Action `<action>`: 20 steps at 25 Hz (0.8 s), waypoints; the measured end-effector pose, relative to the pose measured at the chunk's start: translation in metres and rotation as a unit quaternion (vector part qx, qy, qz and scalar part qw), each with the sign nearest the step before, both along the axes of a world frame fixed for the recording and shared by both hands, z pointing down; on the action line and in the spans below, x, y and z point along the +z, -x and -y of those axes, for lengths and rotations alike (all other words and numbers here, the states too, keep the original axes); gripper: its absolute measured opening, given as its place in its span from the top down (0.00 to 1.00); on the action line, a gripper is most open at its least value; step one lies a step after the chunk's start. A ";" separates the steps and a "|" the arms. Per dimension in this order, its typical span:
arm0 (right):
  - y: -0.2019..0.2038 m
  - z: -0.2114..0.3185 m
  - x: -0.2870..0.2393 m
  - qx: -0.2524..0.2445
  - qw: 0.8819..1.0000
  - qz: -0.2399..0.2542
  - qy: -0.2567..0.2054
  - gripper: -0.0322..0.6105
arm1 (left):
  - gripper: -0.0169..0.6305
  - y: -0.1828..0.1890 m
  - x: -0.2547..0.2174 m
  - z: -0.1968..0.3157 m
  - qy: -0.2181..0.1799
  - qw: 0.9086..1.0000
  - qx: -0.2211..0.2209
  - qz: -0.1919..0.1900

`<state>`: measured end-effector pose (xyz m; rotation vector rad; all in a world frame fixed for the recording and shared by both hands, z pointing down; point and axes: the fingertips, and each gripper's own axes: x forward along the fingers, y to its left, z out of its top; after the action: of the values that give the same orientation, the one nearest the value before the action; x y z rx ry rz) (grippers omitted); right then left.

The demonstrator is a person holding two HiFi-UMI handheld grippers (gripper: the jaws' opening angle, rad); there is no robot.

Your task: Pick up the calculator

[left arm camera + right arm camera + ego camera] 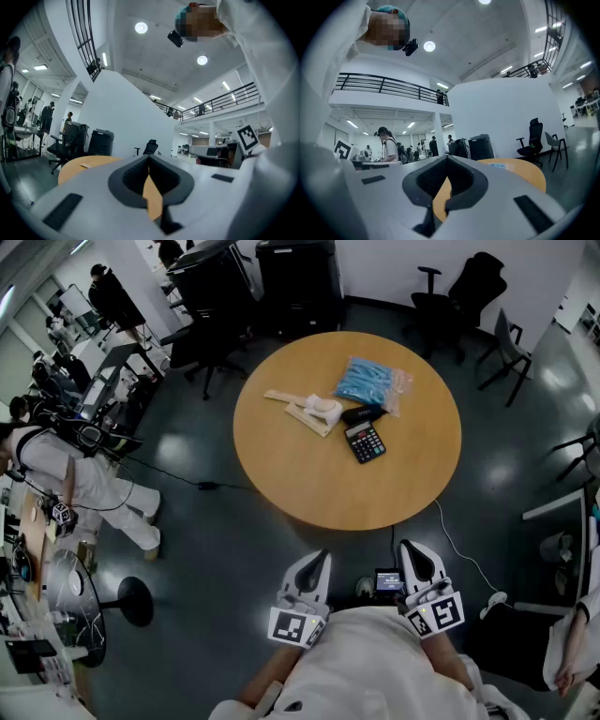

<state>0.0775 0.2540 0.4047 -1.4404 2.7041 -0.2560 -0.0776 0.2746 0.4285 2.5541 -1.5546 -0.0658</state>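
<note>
Calculator (365,442) lies flat near the middle of the round wooden table (281,474), well in from every edge. It's a small black rectangle, set at a slant, w/ rows of pale keys over most of its face and a darker display strip at the far end. Key print is too small to read. A black oblong item (364,413) sits just past its far end, touching or nearly so; can't tell which. Further toward the far edge is a clear bag of blue pieces (373,383). Left of the black item is a white lump on pale wooden strips (314,409), near the calculator but apart from it.

Both grippers are held low by the person's body, off the table's near edge and well apart from the calculator. Left gripper (319,561): jaws together, tips meeting, nothing between them; only a sliver of tabletop shows through the cut-out behind the tips. Right gripper (410,551): same, jaws together w/ tips meeting, nothing held, tabletop showing through the cut-out. Both point about level toward the table. Each carries its marker cube at the rear, by the person's white sleeves.
</note>
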 end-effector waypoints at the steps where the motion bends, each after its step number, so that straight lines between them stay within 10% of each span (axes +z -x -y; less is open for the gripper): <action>1: 0.000 0.001 0.001 0.001 1.000 0.001 -0.001 0.93 | 0.96 0.001 0.002 0.001 0.000 1.000 0.001 0.000; 20: -0.035 0.018 0.002 0.002 1.000 0.016 -0.007 0.93 | 0.96 -0.030 0.014 0.019 0.012 1.000 -0.003 0.005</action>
<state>0.1126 0.2362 0.4072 -1.4258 2.6724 -0.2563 -0.0477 0.2552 0.4421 2.5357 -1.5578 -0.0348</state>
